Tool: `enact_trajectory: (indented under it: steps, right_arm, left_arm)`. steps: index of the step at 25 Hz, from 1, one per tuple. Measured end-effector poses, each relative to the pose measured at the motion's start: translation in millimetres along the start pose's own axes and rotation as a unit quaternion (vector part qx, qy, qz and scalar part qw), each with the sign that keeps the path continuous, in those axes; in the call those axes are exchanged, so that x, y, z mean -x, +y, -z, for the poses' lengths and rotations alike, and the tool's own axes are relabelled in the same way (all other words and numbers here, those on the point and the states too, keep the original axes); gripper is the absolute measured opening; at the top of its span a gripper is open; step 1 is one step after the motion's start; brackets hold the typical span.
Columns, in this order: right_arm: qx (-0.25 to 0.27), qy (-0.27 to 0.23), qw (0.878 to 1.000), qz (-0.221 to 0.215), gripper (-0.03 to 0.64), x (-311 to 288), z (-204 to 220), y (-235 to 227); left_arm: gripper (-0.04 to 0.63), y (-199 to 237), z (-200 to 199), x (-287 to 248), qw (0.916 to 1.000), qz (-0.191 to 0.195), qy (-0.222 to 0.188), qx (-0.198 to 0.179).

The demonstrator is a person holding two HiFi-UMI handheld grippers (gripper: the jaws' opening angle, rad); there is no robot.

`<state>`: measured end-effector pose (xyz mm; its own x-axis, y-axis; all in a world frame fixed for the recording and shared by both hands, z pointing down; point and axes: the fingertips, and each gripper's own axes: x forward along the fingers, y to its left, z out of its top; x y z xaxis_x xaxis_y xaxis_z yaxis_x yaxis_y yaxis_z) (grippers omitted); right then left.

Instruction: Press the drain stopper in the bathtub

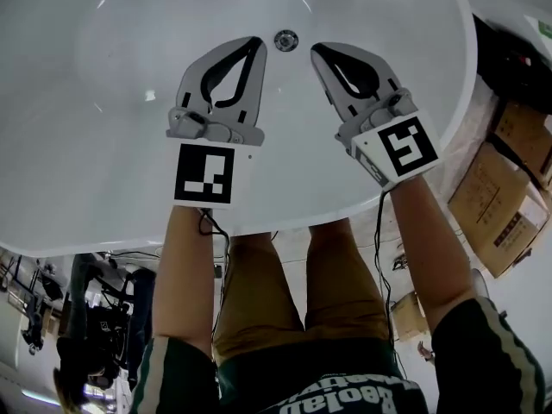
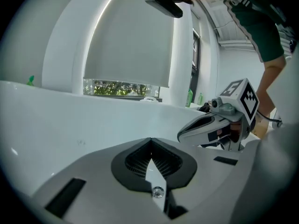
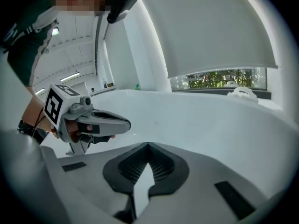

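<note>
The round chrome drain stopper [image 1: 285, 40] sits on the floor of the white bathtub [image 1: 103, 76]. Both grippers hang inside the tub, pointing toward it. My left gripper [image 1: 257, 41] is shut and empty, its tips just left of the stopper. My right gripper [image 1: 316, 50] is shut and empty too, its tips just right of it and slightly nearer. In the left gripper view the closed jaws [image 2: 150, 141] frame the stopper [image 2: 158, 191] through the slot below the tips, with the right gripper [image 2: 180, 135] beside. The right gripper view shows its closed jaws [image 3: 148, 145] and the left gripper [image 3: 128, 123]; no stopper shows there.
The tub's curved rim [image 1: 470, 93] runs close on the right, with cardboard boxes [image 1: 504, 205] on the floor beyond it. The person's legs [image 1: 285, 291] press against the near rim. Bottles [image 2: 189, 98] stand on the far ledge under a window [image 2: 121, 87].
</note>
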<state>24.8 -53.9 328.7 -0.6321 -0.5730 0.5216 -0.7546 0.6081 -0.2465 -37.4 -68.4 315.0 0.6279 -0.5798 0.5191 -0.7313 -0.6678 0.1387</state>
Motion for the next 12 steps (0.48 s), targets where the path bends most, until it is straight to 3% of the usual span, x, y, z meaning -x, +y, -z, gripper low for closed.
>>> enact_trajectory:
  steps: [6, 12]
  right_arm:
    - [-0.008, 0.029, 1.0, -0.004, 0.011, -27.2, 47.9, -23.8]
    - [-0.013, 0.093, 0.996, -0.006, 0.011, -52.6, 112.9, -38.9]
  left_arm:
    - [0.006, -1.2, 52.2, -35.6, 0.9997, 0.005, 0.02, 0.016]
    - [0.006, -5.3, 82.1, -55.4, 0.9998, -0.008, 0.015, 0.014]
